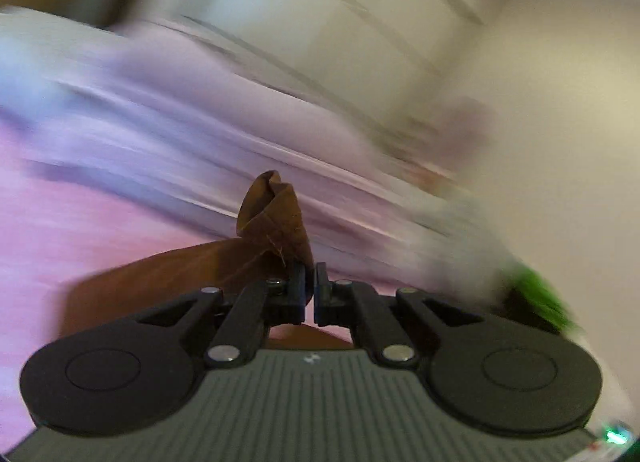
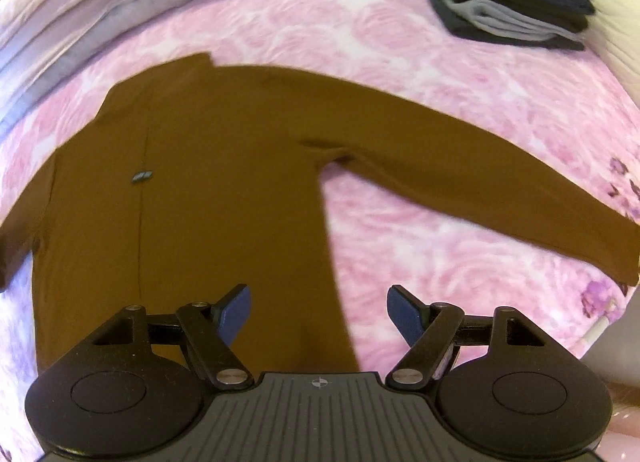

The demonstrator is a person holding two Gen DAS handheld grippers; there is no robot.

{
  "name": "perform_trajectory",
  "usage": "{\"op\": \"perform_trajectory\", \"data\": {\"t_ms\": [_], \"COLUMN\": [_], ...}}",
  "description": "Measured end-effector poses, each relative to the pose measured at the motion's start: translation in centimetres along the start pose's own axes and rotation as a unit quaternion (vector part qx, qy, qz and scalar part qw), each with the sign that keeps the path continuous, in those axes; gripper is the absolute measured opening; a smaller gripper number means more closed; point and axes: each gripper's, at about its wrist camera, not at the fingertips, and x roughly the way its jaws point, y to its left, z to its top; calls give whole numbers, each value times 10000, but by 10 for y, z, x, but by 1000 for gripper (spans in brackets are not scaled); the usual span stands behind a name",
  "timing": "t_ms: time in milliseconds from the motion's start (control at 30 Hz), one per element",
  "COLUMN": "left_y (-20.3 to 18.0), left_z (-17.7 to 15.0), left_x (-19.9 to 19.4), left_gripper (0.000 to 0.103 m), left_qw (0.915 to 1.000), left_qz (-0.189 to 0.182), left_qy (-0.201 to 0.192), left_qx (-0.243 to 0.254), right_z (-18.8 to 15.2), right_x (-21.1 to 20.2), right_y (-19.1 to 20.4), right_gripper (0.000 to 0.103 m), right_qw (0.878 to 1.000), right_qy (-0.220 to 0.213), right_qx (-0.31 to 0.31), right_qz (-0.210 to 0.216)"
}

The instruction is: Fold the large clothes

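On the pink bed the brown shirt lies flat, one sleeve spread out, folding barely begun. Left gripper pinches its fabric; right gripper hovers agape above the hem.

The left claw pinches a bunched brown garment over pink bedding (background blurred).

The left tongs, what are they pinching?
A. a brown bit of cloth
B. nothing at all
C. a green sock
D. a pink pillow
A: the left tongs are squeezed shut on a bunched edge of the brown shirt, which sticks up between them.
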Motion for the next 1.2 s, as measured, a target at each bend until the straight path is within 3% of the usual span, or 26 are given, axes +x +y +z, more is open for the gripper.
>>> {"op": "perform_trajectory", "data": {"t_ms": [33,100,200,267,400,467,567,667,800,833,867,900,1000,1067,1100,1200], "left_y": [-25,-55,-58,-36,23,52,78,95,108,110,109,110,106,104,103,101], "left_z": [-20,-62,-121,-144,-150,-140,-122,-118,-117,-120,-123,-126,-128,-129,-130,-135], "left_x": [22,62,98,96,66,50,36,34,31,34,37,41,42,46,51,66], "left_gripper": [6,17,17,16,16,16,16,18,21,22,22,22,22,22,22,22], "left_qw": [9985,9919,9802,9732,9617,9580,9506,9448,9421,9417,9405,9390,9390,9387,9376,9315], "left_qz": [-480,-887,-461,-15,1074,1510,1955,2164,2259,2258,2275,2304,2313,2310,2298,2283], "left_qy": [249,887,1871,2249,2422,2335,2220,2209,2230,2246,2262,2271,2222,2175,2181,2242], "left_qx": [92,175,453,473,706,704,940,1087,1079,1085,1122,1166,1241,1346,1430,1730], "right_z": [0,-1,-4,-7,-5,3,25,48,67,68,68,69,67,65,63,61], "right_x": [1,6,15,20,33,44,73,107,150,153,153,153,122,105,104,132], "right_y": [-6,-19,-35,-42,-49,-45,-25,-3,12,13,14,15,17,14,9,-11], "right_gripper": [72,72,72,72,72,62,52,45,40,30,10,1,0,0,0,0], "right_qw": [10000,9998,9991,9984,9903,9786,9572,9435,9460,9439,9407,9389,9334,9352,9398,9536], "right_qy": [-1,39,126,103,-241,-530,-785,-870,-762,-823,-938,-1012,-1888,-2352,-2371,-1888], "right_qx": [64,198,389,549,1038,1348,1705,1986,2406,2529,2625,2622,2205,1962,1949,2145], "right_qz": [-10,-47,-66,58,887,1461,2204,2507,2032,1958,1932,1986,2112,1777,1506,946]}}
